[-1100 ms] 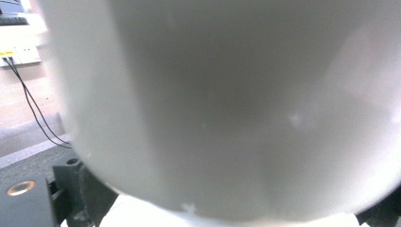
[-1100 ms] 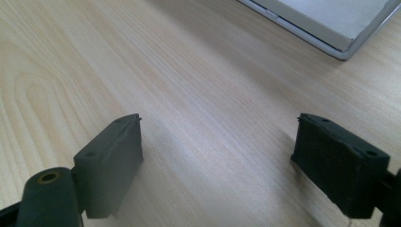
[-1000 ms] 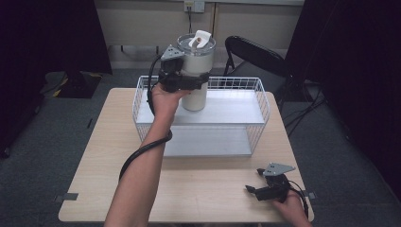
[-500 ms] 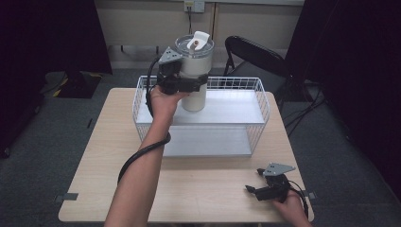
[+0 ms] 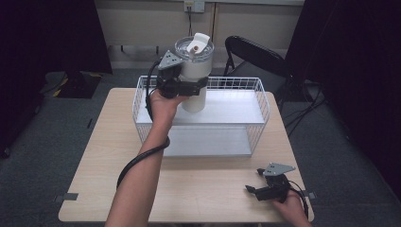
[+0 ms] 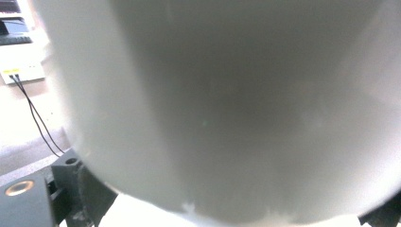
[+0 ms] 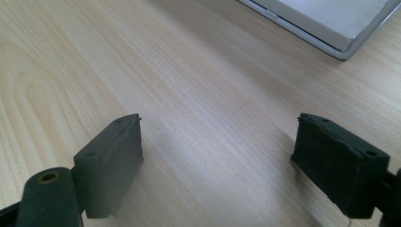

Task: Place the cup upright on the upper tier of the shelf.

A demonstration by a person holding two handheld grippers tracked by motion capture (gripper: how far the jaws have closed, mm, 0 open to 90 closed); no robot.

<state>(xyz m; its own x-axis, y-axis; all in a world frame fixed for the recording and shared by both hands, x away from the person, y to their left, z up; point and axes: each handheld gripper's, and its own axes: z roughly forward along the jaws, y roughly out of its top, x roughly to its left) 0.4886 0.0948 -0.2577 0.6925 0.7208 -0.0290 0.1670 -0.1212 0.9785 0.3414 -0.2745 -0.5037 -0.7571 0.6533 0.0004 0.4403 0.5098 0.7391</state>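
A tall white tumbler [image 5: 196, 71] with a clear lid and a raised white spout hangs upright over the back left of the white wire basket [image 5: 261, 109]. My left gripper [image 5: 189, 86] is shut on the tumbler's middle, and the person's left arm reaches up from the bottom. Seen from the left gripper view, the tumbler's white wall [image 6: 227, 109] sits right against the camera, with the jaws at the bottom corners. My right gripper [image 5: 253, 190] rests low on the table's front right, open, nothing between its pads [image 7: 113, 156].
The wooden table [image 5: 94, 161] carries the wire basket across its back half. The basket's base edge [image 7: 331, 33] lies ahead of the right gripper. A black chair [image 5: 250, 52] stands behind the table. Dark curtains hang on both sides.
The left gripper has lifted the tumbler slightly higher over the basket. The right gripper has stayed where it was.
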